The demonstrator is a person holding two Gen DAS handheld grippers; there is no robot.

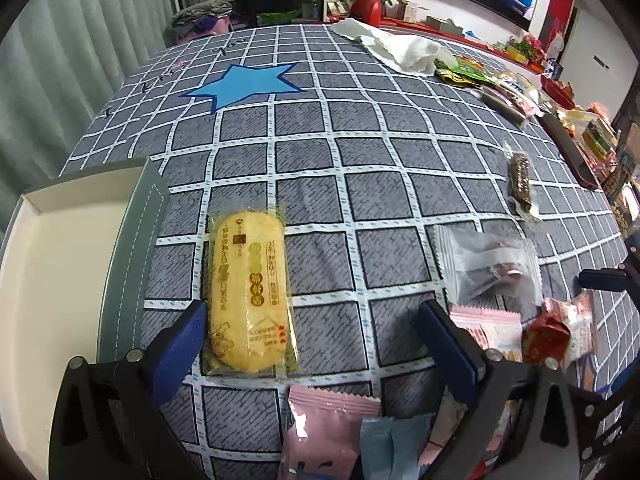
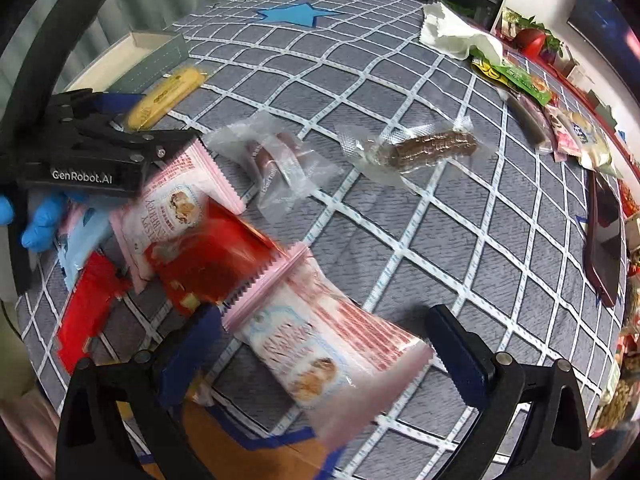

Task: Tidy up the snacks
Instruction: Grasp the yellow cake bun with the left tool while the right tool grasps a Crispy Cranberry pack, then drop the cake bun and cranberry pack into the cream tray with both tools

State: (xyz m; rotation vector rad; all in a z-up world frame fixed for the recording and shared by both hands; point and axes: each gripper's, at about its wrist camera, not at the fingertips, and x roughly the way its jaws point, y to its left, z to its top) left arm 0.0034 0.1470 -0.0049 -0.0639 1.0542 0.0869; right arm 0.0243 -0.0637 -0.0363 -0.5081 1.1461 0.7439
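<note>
Yellow and sealed in clear film, the oblong cake (image 1: 250, 294) is lying flat on the checked cloth (image 1: 360, 160), lengthwise from twelve to six o'clock in the left wrist view, just beside the grey-edged box (image 1: 136, 240) sitting at its nine o'clock. The left gripper (image 1: 312, 344) is hovering over it with fingers spread wide and nothing between them, the left pad (image 1: 182, 340) sitting at the cake's lower edge. At four o'clock from the cake, a clear packet (image 1: 490, 266) is resting beside a pink wrapper (image 1: 490, 332), and a brown bar (image 1: 520, 180) is lying at two o'clock, well apart. In the right wrist view, the right gripper (image 2: 324, 348) is also standing open, a blurred pink snack pack (image 2: 320, 344) lying between its fingers without either pad clamping it. A red packet (image 2: 212, 260) is overlapping that pack at eleven o'clock. White tissue (image 2: 460, 34) is sitting at the cloth's far edge, near one o'clock.
</note>
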